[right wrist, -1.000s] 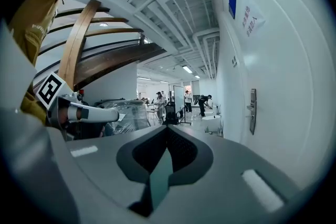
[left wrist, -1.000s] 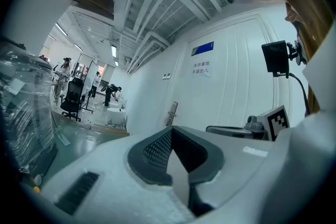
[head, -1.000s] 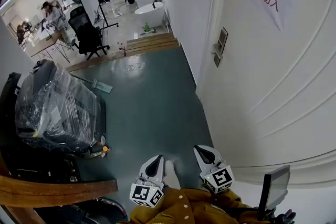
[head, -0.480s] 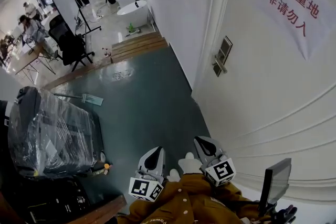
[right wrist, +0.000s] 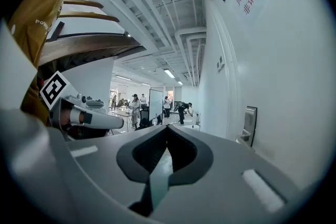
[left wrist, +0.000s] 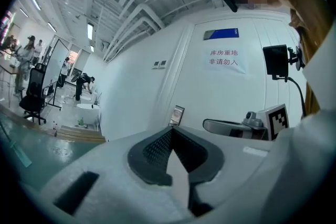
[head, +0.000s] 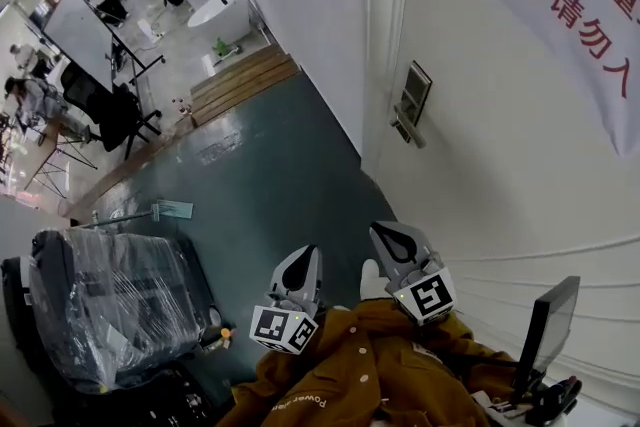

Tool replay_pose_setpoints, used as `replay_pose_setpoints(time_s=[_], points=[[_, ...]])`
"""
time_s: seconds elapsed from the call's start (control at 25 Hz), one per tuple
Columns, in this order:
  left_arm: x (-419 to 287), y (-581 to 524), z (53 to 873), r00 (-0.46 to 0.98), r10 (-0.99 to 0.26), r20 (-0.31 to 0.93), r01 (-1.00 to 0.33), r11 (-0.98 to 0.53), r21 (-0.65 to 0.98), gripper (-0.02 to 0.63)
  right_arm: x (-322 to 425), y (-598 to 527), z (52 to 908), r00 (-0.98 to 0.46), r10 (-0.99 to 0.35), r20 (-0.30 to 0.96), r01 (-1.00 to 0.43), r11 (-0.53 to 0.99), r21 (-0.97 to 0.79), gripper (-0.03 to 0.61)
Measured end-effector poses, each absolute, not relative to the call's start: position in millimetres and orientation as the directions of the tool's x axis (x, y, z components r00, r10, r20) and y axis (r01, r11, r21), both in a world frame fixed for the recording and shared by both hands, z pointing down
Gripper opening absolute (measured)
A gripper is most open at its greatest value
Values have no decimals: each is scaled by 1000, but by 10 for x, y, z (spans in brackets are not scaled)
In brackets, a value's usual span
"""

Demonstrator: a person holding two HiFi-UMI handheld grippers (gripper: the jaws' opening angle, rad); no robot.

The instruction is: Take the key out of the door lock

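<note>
Over on the door: the lock [head: 410, 103] is a slim upright plate, dark with a silvery edge, and a lever [head: 407, 129] sticks out at its lower end. It sits by the door's left edge, right next to the frame.
Key: too small to make out in any view, so no telling how it looks or whether it's in the lock.
Left gripper [head: 310, 253]: jaws pressed together with nothing between them, held level in front of the person's chest, well apart from the lock.
Right gripper [head: 386, 231]: jaw tips together too, empty, just beside the left one and on the door side. In the right gripper view the lock shows off to the right.
Door [head: 520, 165]: white with raised mouldings, and a paper sign [head: 590, 5] with red characters up high.
Person: mustard jacket [head: 350, 375] at the bottom of the head view.
Floor [head: 270, 185]: glossy grey-green, with a plastic-wrapped black bundle [head: 110, 305] on the left.
</note>
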State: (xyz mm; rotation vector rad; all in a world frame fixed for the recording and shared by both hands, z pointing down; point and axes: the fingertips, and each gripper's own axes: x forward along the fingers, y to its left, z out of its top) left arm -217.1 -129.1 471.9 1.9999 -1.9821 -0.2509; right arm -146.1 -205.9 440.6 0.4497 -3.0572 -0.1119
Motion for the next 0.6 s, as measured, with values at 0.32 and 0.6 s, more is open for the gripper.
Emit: replay_pose_setpoints(time_s=[0.32,0.6], points=[[-2501,-2121,4948,101,-988,115,-909,-45,414,0,-1593,-2723,4457,-928,-372,32,-370,927,57,6],[-2582,-2847,5187,261,-958,117,-842,-167,513,-2,-1706,-2986,4359,-890,-457,-11,-457,889,46,6]])
